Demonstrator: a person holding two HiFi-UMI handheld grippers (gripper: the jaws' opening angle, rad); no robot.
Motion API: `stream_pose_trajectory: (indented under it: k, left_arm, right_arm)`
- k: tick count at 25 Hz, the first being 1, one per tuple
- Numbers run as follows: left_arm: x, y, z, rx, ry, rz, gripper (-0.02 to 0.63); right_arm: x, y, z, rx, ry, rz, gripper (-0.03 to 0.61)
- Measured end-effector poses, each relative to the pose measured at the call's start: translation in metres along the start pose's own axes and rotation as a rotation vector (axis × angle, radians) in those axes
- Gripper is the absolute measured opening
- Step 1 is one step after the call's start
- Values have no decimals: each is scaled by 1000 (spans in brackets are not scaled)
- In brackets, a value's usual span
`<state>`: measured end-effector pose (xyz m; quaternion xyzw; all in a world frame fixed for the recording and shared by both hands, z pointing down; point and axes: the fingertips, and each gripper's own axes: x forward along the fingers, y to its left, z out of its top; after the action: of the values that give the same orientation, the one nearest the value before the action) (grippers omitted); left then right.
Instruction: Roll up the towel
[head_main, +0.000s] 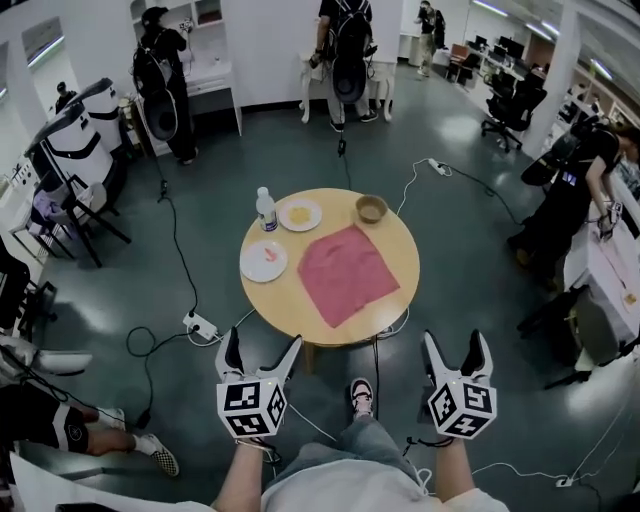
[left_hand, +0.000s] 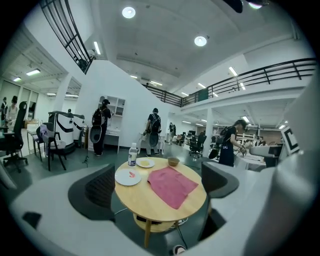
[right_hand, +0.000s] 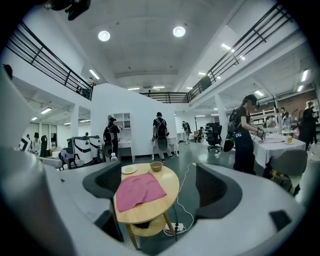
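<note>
A pink towel (head_main: 346, 272) lies spread flat on the round wooden table (head_main: 285, 305), a little right of its middle; it also shows as the towel (left_hand: 171, 185) and the towel (right_hand: 138, 190) in the two gripper views. My left gripper (head_main: 259, 352) hangs open in front of the table's near left edge, well short of the towel. My right gripper (head_main: 457, 350) is open too, off the table's near right side. Nothing sits between either pair of fingers.
On the table stand a water bottle (head_main: 266, 210), a white plate (head_main: 264, 261), a plate with yellow food (head_main: 300, 214) and a small bowl (head_main: 371, 208). Cables and a power strip (head_main: 201, 325) lie on the floor. Several people stand around the room's edges.
</note>
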<state>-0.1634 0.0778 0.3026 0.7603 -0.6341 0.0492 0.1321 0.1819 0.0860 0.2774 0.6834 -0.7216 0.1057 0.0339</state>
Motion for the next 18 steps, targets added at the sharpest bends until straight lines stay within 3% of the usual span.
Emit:
stream_pose_trajectory:
  k: [10,18]
  left_arm:
    - [110,-15,20,-19,20,90,545]
    - [171,-15,30,-50,34,215,545]
  right_arm:
    - [147,-39,27,4,32,97,470]
    - [253,-48,40,-11,72,225,470]
